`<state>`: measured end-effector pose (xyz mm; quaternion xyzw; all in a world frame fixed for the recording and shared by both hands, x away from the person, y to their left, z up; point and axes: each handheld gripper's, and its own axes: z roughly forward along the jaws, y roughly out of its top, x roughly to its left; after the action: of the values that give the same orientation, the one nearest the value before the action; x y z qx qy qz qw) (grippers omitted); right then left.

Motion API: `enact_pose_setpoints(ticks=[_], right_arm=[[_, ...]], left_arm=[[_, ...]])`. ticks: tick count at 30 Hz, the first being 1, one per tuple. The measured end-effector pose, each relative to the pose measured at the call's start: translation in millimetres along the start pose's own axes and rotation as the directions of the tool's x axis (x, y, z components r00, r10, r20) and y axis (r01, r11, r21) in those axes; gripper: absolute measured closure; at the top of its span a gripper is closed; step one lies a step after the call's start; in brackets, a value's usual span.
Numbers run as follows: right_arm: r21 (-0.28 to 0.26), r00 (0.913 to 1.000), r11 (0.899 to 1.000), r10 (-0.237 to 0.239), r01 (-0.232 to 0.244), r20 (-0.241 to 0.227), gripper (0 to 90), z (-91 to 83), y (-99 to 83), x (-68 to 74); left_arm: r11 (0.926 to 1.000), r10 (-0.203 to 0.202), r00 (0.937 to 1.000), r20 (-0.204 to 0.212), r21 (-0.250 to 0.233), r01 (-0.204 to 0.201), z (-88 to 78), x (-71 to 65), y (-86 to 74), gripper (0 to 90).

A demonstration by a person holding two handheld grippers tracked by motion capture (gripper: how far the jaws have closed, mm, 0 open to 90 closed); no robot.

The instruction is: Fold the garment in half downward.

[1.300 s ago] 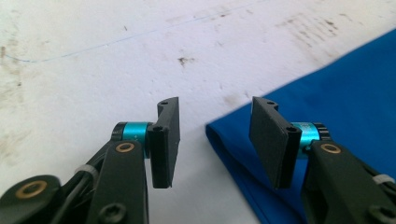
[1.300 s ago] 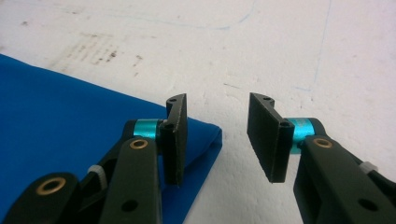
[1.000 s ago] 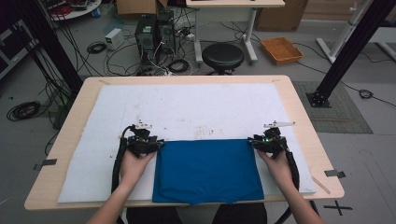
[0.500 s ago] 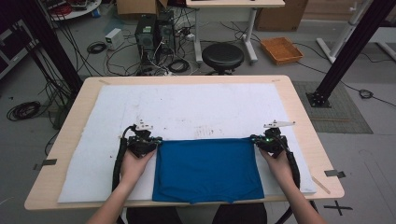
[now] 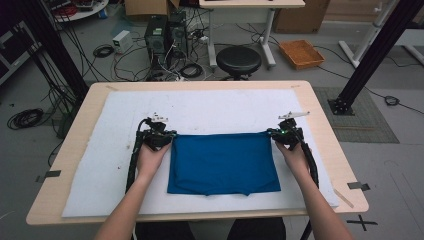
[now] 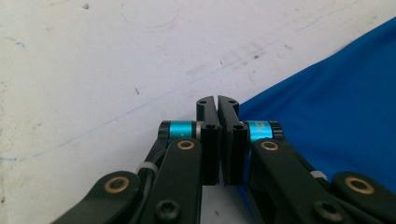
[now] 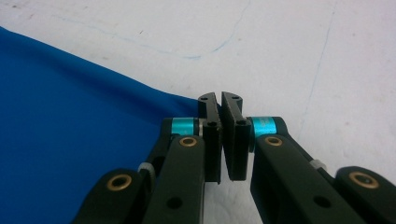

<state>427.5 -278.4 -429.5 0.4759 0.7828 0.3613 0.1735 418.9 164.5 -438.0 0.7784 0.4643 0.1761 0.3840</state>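
Observation:
A blue cloth (image 5: 222, 162) lies flat as a rectangle on the white mat (image 5: 215, 107); its far edge runs taut between the two grippers. My left gripper (image 5: 169, 135) is at the cloth's far left corner, shut on it. In the left gripper view the jaws (image 6: 217, 100) are pressed together, and the blue cloth (image 6: 336, 102) runs in from the right. My right gripper (image 5: 273, 133) is shut on the far right corner. In the right gripper view its jaws (image 7: 219, 97) are closed, with the cloth (image 7: 70, 116) coming in from the left.
The mat covers most of the wooden table (image 5: 327, 145), with bare mat beyond the cloth. Behind the table stand a black stool (image 5: 238, 60), computer towers (image 5: 162, 32) with cables, an orange tray (image 5: 301, 52) and a black frame leg (image 5: 370, 60).
Both grippers have moved away from the person, dragging the blue cloth farther up the mat; its near edge now lies farther from the table's front edge.

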Motion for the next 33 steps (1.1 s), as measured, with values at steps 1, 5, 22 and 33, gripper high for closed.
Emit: enact_pose_setpoints(ticks=[1, 5, 22, 33], right_arm=[[-0.006, 1.0, 1.0, 0.002, -0.002, 0.001, 87.3, 0.9, 0.7, -0.6], [0.011, 1.0, 1.0, 0.004, -0.004, 0.008, 87.2, 5.1, -1.0, -3.7], [-0.06, 0.9993, 0.998, -0.007, 0.01, 0.038, 56.1, -22.2, -2.0, 0.5], [-0.169, 0.9985, 0.984, -0.043, 0.048, 0.032, 50.9, -65.6, -30.0, 10.6]], left_arm=[[1.0, -0.002, 1.0, -0.005, -0.003, 0.002, 1.6, 0.3, 0.3, 87.5], [1.0, -0.001, 1.0, -0.007, -0.009, 0.0, 4.4, 1.9, 0.6, 87.4], [0.9913, 0.033, 0.9991, -0.026, -0.127, -0.036, -37.9, 1.8, -3.8, 47.0], [0.9707, 0.113, 0.9933, -0.025, -0.21, -0.116, -96.2, -9.1, -32.7, 42.9]])
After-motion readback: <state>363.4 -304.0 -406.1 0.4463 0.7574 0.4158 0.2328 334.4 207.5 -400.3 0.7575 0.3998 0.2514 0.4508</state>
